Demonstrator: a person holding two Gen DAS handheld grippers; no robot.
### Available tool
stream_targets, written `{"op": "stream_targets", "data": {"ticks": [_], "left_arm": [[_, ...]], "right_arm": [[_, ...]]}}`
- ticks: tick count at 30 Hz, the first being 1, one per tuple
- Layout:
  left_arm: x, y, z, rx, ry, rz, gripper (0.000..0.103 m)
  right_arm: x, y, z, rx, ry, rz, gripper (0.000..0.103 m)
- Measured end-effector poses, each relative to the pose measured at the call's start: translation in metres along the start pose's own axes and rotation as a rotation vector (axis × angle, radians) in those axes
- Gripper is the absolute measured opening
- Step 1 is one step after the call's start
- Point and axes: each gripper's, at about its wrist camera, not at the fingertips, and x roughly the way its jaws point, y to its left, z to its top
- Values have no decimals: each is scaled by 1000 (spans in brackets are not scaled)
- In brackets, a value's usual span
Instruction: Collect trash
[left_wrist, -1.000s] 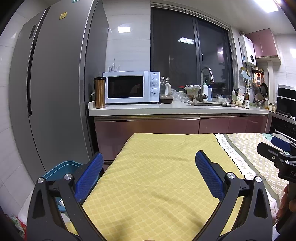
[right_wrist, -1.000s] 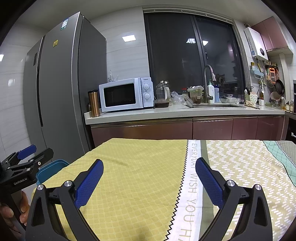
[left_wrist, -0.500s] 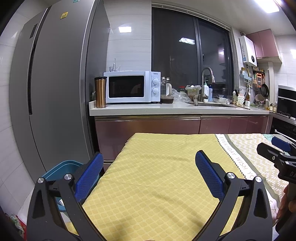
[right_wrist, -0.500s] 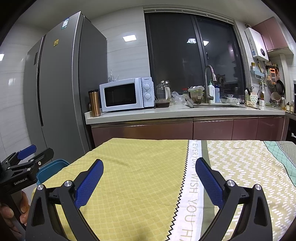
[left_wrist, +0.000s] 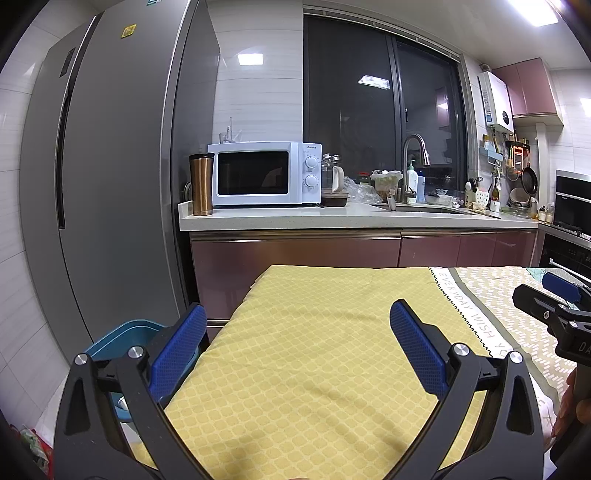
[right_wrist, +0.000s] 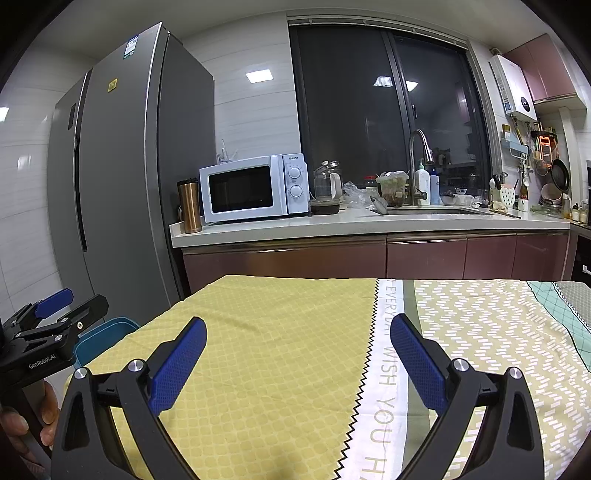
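Note:
My left gripper (left_wrist: 297, 321) is open and empty, held over the yellow part of the tablecloth (left_wrist: 314, 350). My right gripper (right_wrist: 297, 338) is open and empty over the same cloth (right_wrist: 277, 350), near its white lettered stripe (right_wrist: 384, 369). A blue bin (left_wrist: 122, 336) stands on the floor at the table's left edge; it also shows in the right wrist view (right_wrist: 99, 336). I see no loose trash on the cloth. Each gripper shows at the edge of the other's view: the right one (left_wrist: 554, 306) and the left one (right_wrist: 55, 321).
A grey fridge (left_wrist: 110, 166) stands at the left. Behind the table runs a counter (left_wrist: 351, 218) with a white microwave (left_wrist: 264, 173), a copper tumbler (left_wrist: 201, 188), a sink tap (left_wrist: 412, 166) and clutter. A bag (left_wrist: 33, 446) lies on the floor at bottom left.

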Motion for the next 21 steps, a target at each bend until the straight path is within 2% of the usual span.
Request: {"op": "stream_targets", "data": {"ticks": [21], "left_arm": [[0,2,0,0,-1,3,97]], "right_arm": [[0,-3,0,1,2,2,96]]}}
